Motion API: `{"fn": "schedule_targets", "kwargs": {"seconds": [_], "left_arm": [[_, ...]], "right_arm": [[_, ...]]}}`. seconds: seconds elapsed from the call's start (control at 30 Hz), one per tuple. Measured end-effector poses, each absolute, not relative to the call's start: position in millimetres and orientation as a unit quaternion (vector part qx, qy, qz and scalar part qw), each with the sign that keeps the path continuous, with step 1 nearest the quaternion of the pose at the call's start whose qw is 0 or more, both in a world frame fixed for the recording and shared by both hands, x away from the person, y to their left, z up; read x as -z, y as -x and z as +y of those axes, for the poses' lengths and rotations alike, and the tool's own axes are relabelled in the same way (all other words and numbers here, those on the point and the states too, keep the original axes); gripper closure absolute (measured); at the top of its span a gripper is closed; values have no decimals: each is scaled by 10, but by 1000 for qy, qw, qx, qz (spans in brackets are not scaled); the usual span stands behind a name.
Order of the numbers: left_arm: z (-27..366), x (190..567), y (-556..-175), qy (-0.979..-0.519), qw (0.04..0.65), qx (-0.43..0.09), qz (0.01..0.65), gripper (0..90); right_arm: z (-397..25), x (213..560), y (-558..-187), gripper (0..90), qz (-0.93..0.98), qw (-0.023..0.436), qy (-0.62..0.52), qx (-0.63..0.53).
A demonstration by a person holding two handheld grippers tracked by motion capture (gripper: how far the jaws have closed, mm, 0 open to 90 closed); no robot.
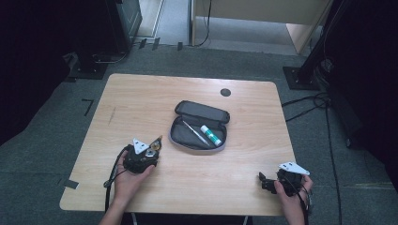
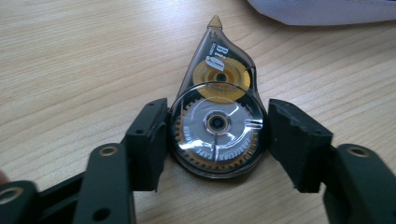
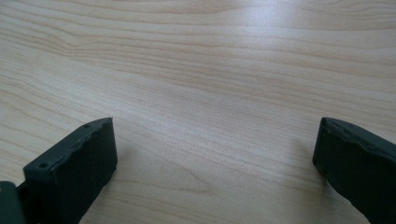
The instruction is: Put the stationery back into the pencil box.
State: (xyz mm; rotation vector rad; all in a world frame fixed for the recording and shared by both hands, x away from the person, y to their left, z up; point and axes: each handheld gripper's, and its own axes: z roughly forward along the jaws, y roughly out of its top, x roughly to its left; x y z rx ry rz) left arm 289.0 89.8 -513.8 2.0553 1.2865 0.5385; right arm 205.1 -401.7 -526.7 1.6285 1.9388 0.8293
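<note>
My left tool point(image 2: 215, 140) straddles the tape roller point(image 2: 215, 116), one jaw on each side of its round body. The left jaw touches the casing; the right jaw looks just beside it, a sliver of gap perhaps, so I judge it closing on the roller rather than firmly clamped. I cannot tell if there is any squeeze yet. The roller lies flat on the counter point(image 2: 70, 60), its tip pointing away from me toward the case, which I take as the reason for gripping it across the wide wheel end: that is the broadest, steadiest part.

My right tool point(image 3: 215, 154) has its jaws wide apart with nothing between them, only bare wood. In the high view it rests at the near right edge of the counter point(image 1: 141, 93), well apart from everything, waiting, I would say.

From above, the left tool point(image 1: 149, 152) sits just left of the open case point(image 1: 201, 112), which lies mid-counter with its lid folded back. Inside are a pen point(image 1: 195, 133) and a glue stick point(image 1: 210, 135), side by side. I guess the roller belongs in there too.

Hard to read: the roller's lettering is partly glared out, and my hand point(image 1: 129, 176) covers the left tool's rear. A grey corner at the top of the left gripper view is cut off; likely the case. A small dark disc point(image 1: 225, 92) sits near the far edge; I cannot tell what it is.
</note>
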Motion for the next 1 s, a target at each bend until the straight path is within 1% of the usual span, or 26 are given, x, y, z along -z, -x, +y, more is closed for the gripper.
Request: {"fn": "schedule_targets", "kwargs": {"seconds": [0.1, 0.13, 0.2, 0.23, 0.27, 0.37, 0.43, 0.5, 0.53, 1.0], "left_arm": [[899, 5134, -2885, -785, 321, -203, 489, 413], [893, 5136, -2885, -786, 321, -202, 489, 392], [883, 5142, -2891, -785, 316, -203, 492, 315], [882, 5144, -2896, -784, 315, -204, 494, 291], [879, 5146, -2899, -784, 316, -204, 495, 276], [882, 5150, -2902, -784, 317, -204, 493, 270], [881, 5147, -2888, -784, 319, -206, 491, 291], [884, 5147, -2872, -782, 323, -209, 490, 363], [885, 5146, -2869, -782, 324, -210, 490, 412], [932, 5121, -2839, -782, 329, -203, 489, 422]], "right_arm": [[-4016, 5268, -2052, 0, 706, 236, -595, -303], [-4016, 5267, -2051, 0, 706, 236, -595, -303], [-4016, 5267, -2051, 0, 706, 236, -595, -303], [-4016, 5267, -2051, 0, 706, 236, -595, -303], [-4017, 5267, -2051, 0, 707, 236, -594, -303], [-4017, 5267, -2051, 0, 707, 236, -594, -302], [-4016, 5268, -2051, 0, 706, 236, -594, -303], [-4017, 5268, -2051, 0, 707, 236, -594, -303], [-4017, 5268, -2050, 0, 707, 236, -594, -302], [-4016, 5267, -2051, 0, 706, 236, -595, -303]]}}
